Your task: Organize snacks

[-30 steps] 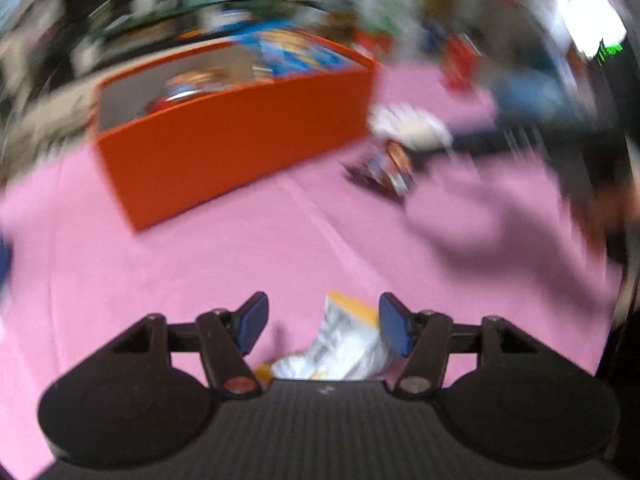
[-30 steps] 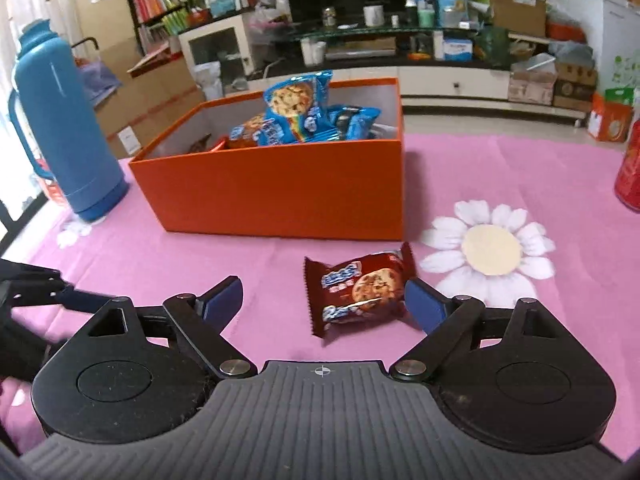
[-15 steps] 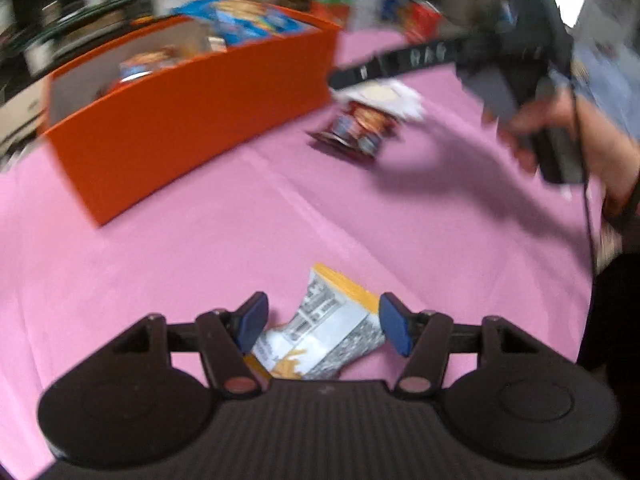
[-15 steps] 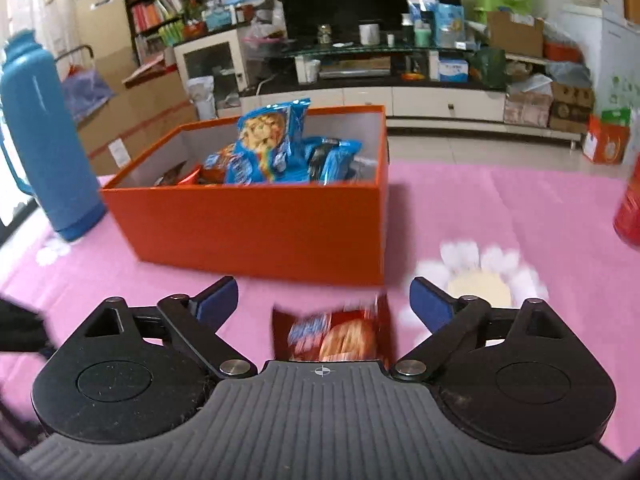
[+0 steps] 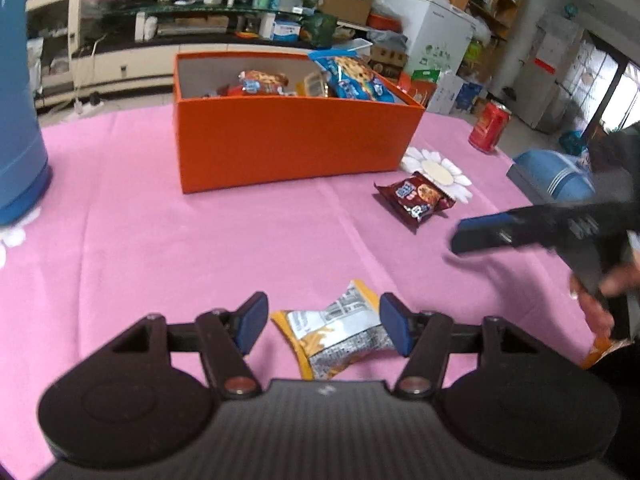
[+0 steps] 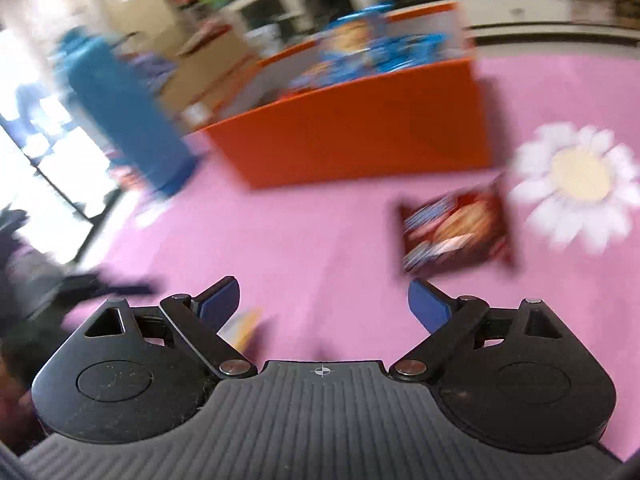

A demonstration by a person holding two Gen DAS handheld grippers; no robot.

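Lying on the pink tablecloth point(image 5: 160, 220), the yellow-and-silver snack packet point(image 5: 336, 332) sits between your left gripper point(image 5: 320, 320)'s spread pads, its right edge at or near the right pad. Your right gripper point(image 6: 324, 304), angled down, has opened wider and swung left; the red cookie packet point(image 6: 456, 232) now lies ahead, outside its jaws. That view is blurred. Behind stands the orange box point(image 5: 288, 148).

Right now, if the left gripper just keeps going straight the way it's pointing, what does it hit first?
The left gripper would likely meet the yellow and silver snack packet lying on the pink tablecloth between its open fingers, well before the orange box.
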